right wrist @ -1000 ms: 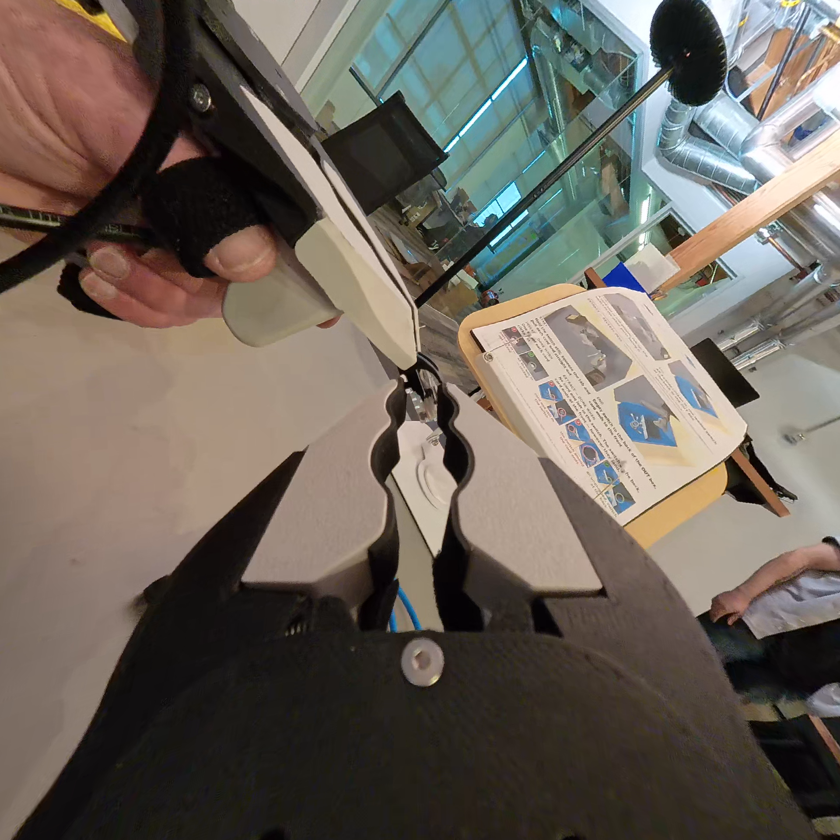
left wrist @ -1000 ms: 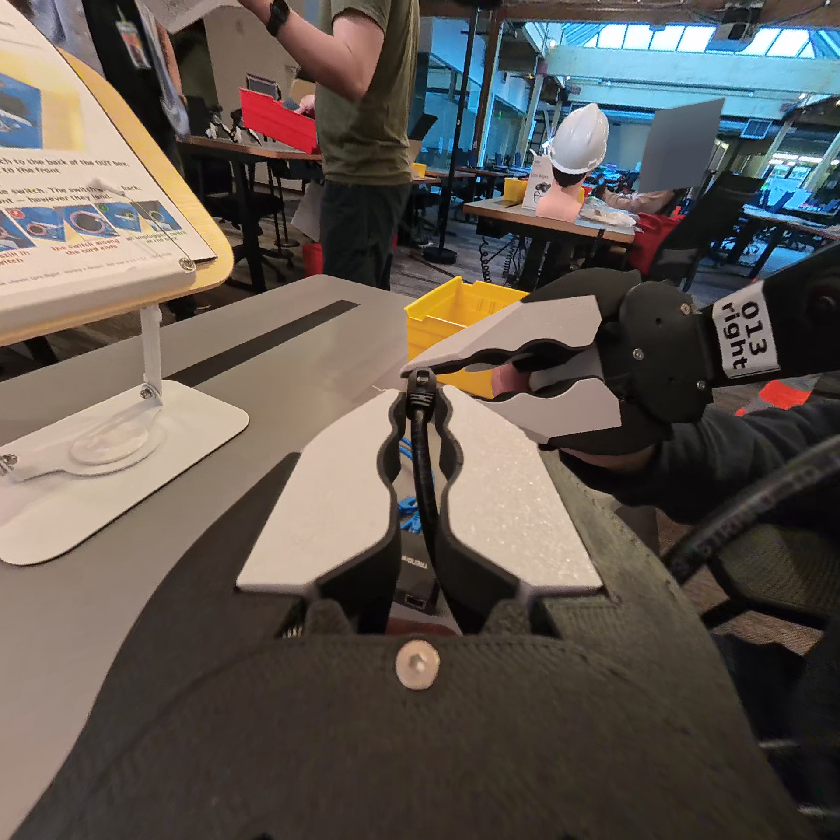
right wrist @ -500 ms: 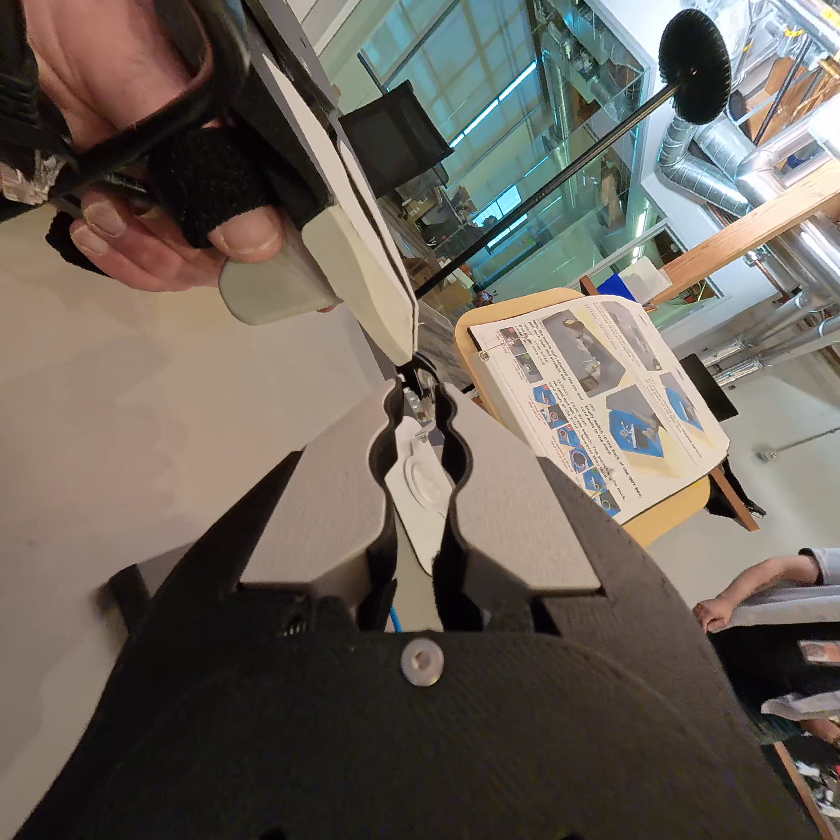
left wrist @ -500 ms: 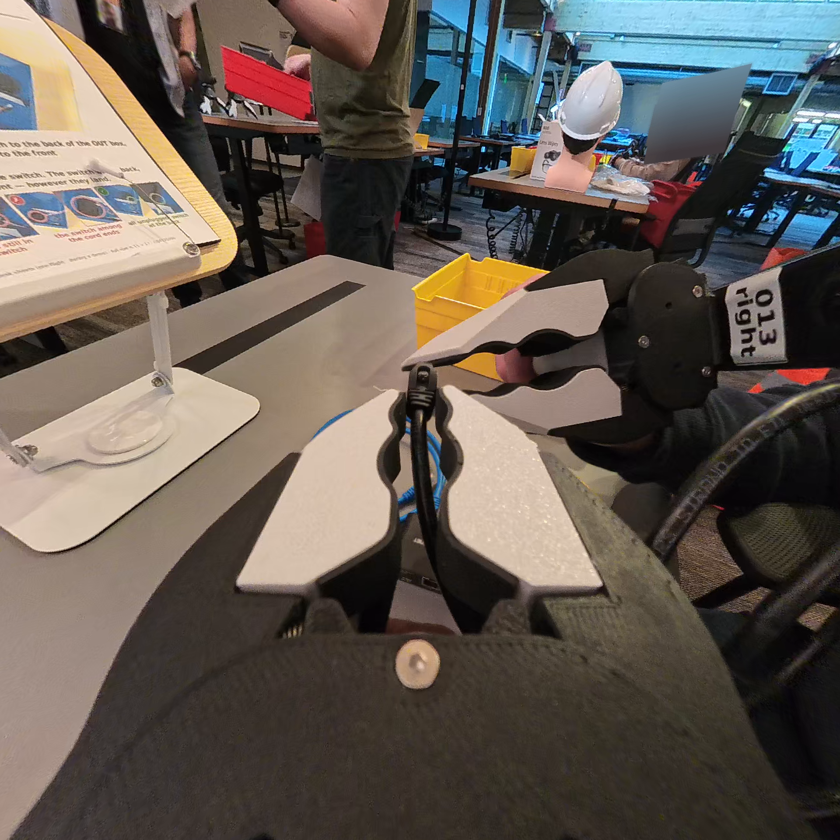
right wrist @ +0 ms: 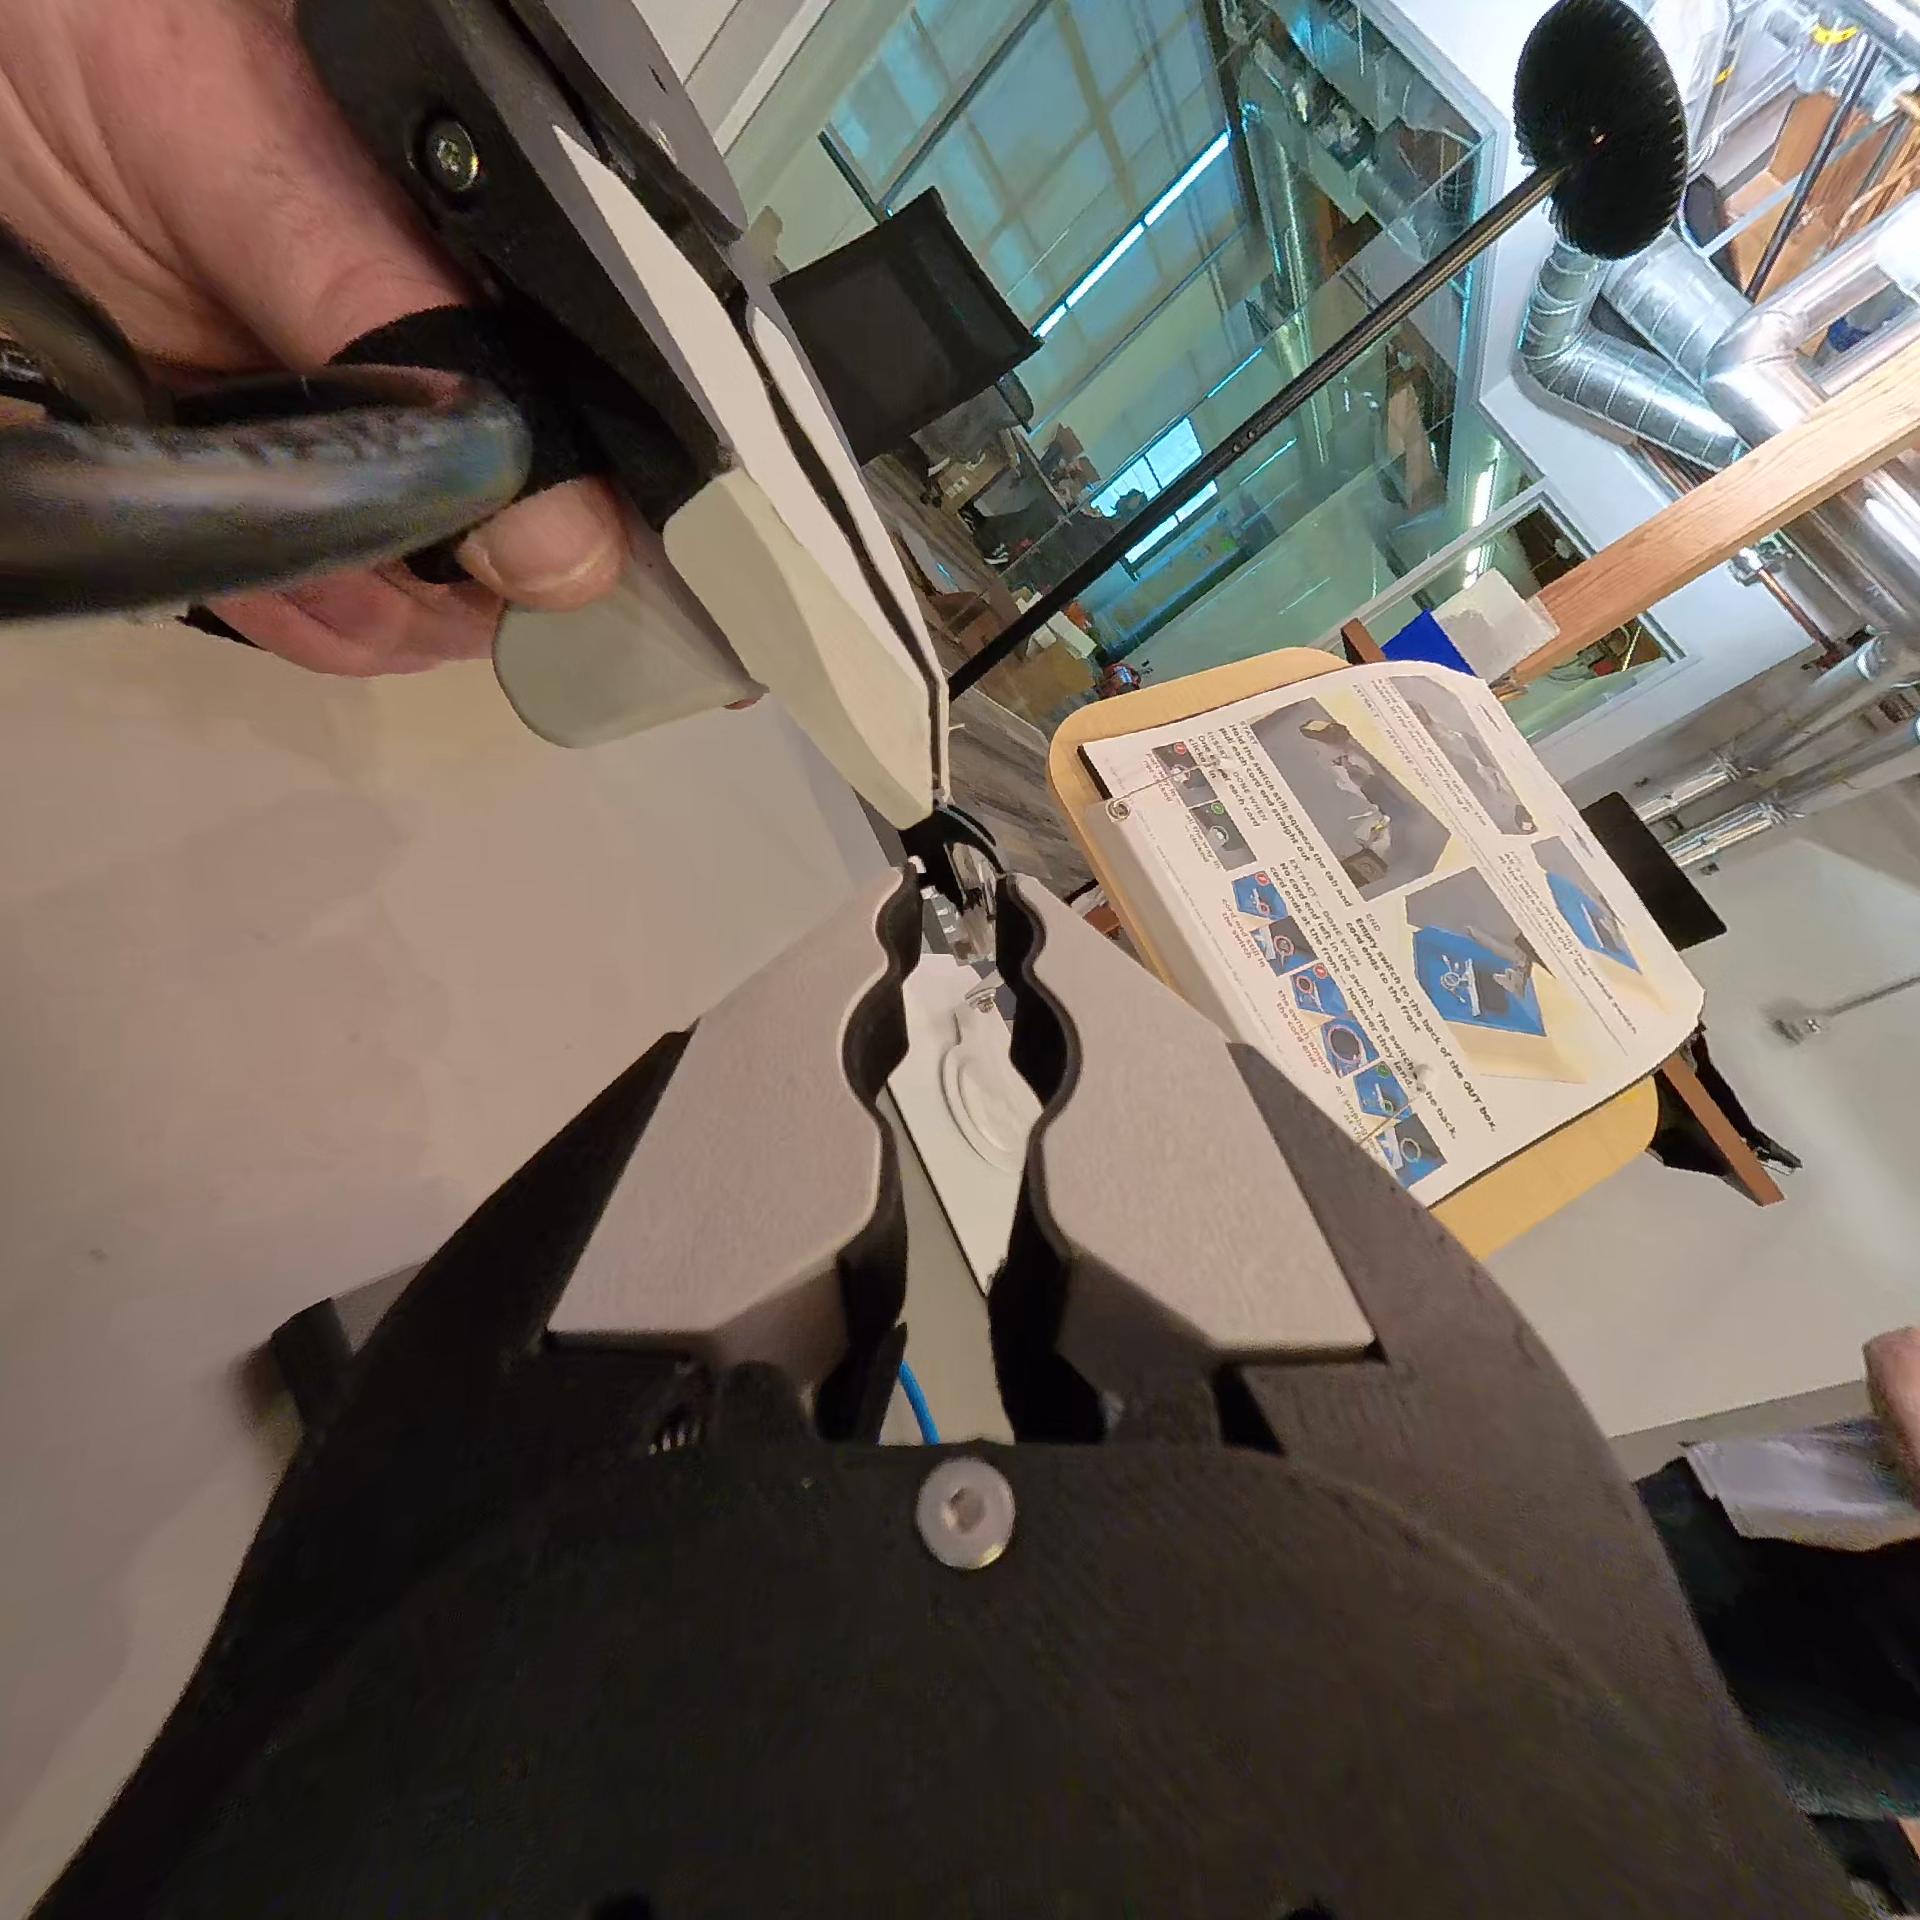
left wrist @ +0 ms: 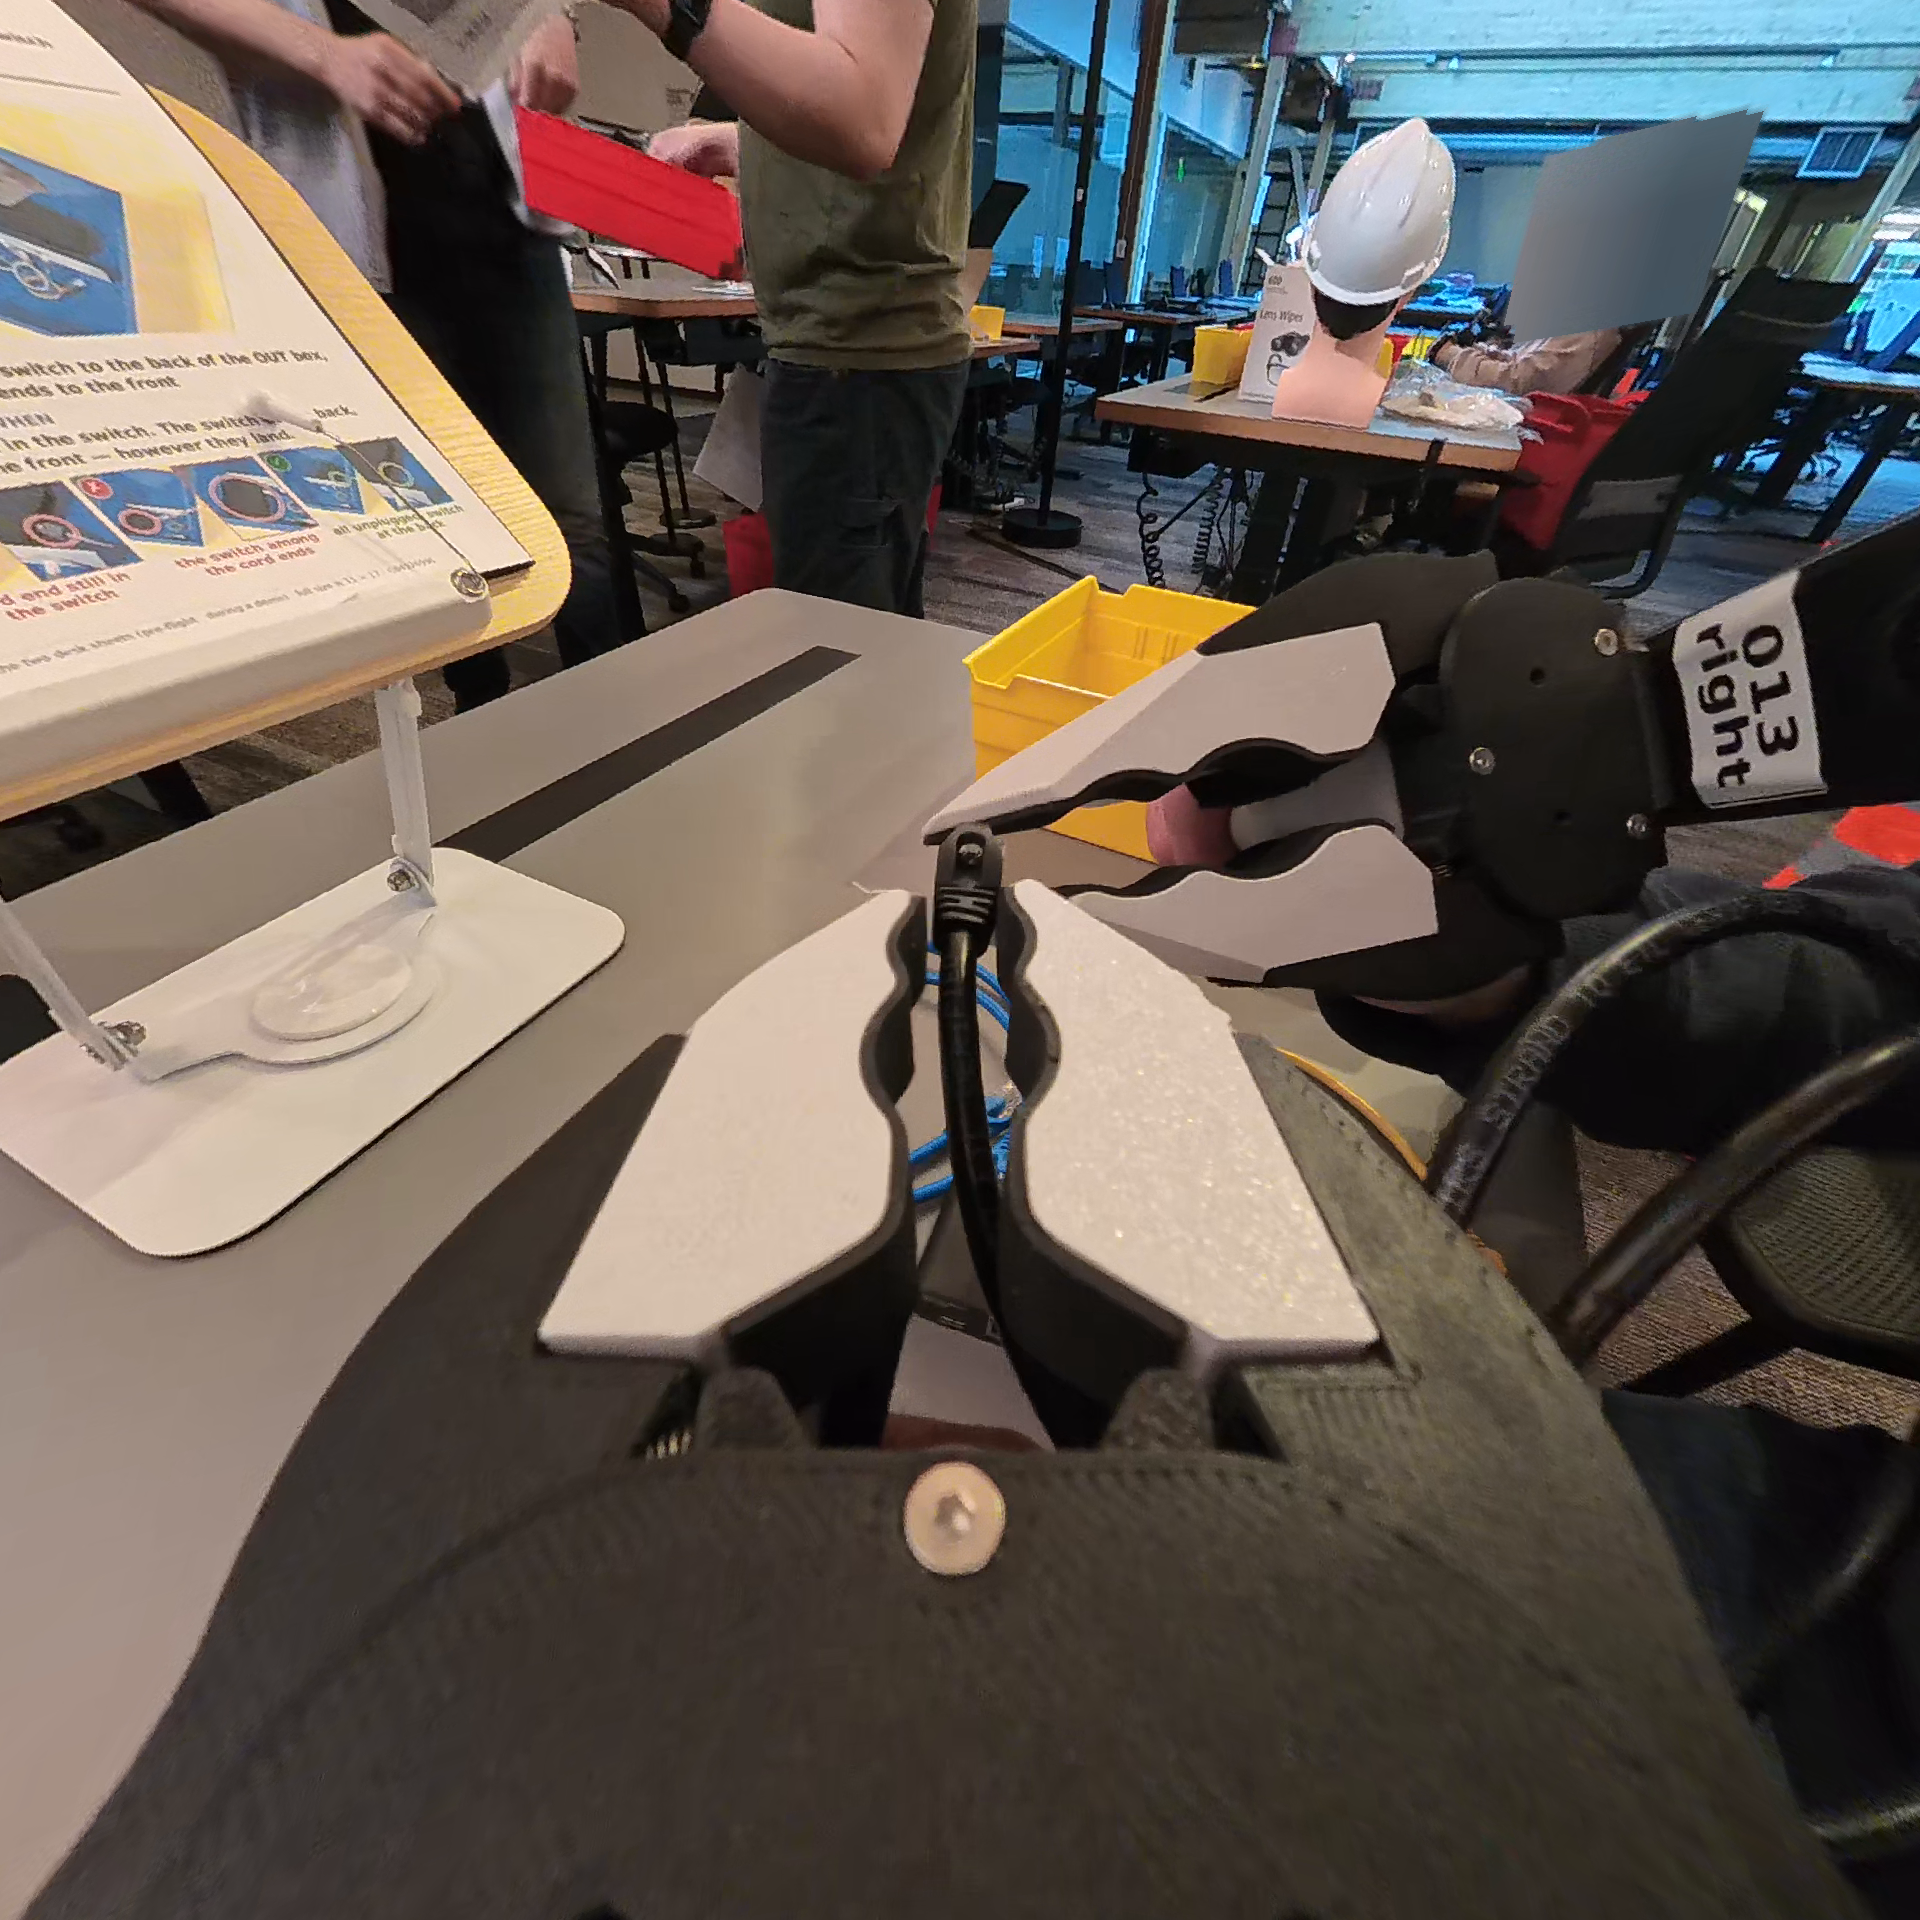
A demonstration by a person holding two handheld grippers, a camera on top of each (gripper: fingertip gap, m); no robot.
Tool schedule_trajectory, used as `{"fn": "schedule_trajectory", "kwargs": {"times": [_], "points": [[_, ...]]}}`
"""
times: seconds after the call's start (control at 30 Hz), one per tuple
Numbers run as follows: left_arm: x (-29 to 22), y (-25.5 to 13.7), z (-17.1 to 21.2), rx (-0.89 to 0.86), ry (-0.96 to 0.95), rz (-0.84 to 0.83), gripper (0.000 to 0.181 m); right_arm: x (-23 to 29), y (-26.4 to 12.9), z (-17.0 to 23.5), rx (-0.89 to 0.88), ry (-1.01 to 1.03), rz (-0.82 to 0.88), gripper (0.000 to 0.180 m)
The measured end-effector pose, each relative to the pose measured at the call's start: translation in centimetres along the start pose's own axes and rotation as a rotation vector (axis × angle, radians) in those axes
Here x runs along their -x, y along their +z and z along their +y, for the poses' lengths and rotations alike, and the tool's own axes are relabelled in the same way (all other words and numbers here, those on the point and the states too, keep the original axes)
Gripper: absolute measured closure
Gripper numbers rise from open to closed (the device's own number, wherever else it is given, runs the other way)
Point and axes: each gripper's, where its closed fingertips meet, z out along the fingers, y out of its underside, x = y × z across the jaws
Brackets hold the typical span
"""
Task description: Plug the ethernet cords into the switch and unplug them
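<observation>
My left gripper [left wrist: 963, 902] is shut on a black ethernet cord [left wrist: 971, 1101], and the cord's plug [left wrist: 961, 878] sticks out past the fingertips. My right gripper [left wrist: 997, 862] comes in from the right, with its fingertips closed around that plug. In the right wrist view the plug [right wrist: 961, 899] sits between my right gripper's tips [right wrist: 961, 883]. The left gripper [right wrist: 935, 805] meets it there from above. A blue cord [left wrist: 940, 1153] lies on the table under the left fingers and also shows in the right wrist view [right wrist: 920, 1408]. The switch is mostly hidden under the left gripper.
An instruction board [left wrist: 208, 416] stands on a white base [left wrist: 312, 1039] at the left of the grey table [left wrist: 675, 748]. A yellow bin [left wrist: 1081, 675] sits beyond the table's far edge. Two people stand behind the table. A thick black cable [left wrist: 1558, 1018] loops at the right.
Both grippers have kept their hold on the black cord's end and shifted slightly together. More of the blue cord now shows under the left fingers.
</observation>
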Motion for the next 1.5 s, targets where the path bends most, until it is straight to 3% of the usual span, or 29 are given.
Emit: {"fn": "schedule_trajectory", "kwargs": {"times": [0.63,1.03,1.23,1.33,1.5], "points": [[-0.1,0.6,0.3,0.017,0.063,-0.026,0.169,0.2,0.1,0.1,0.0,0.018,-0.013,0.168],[0.7,0.3,0.7,0.034,-0.051,-0.009,0.169,0.4,0.0,0.5,-0.003,0.046,-0.092,0.161],[0.1,0.3,0.6,0.045,-0.113,0.071,0.169,0.3,0.4,0.8,0.023,-0.109,-0.075,0.161],[-0.2,0.4,0.6,0.04,-0.179,0.103,0.169,0.0,0.5,0.7,0.033,-0.218,-0.043,0.171],[0.1,0.6,0.7,0.022,-0.212,0.085,0.169,0.3,0.6,1.2,0.102,-0.195,-0.077,0.173]]}}
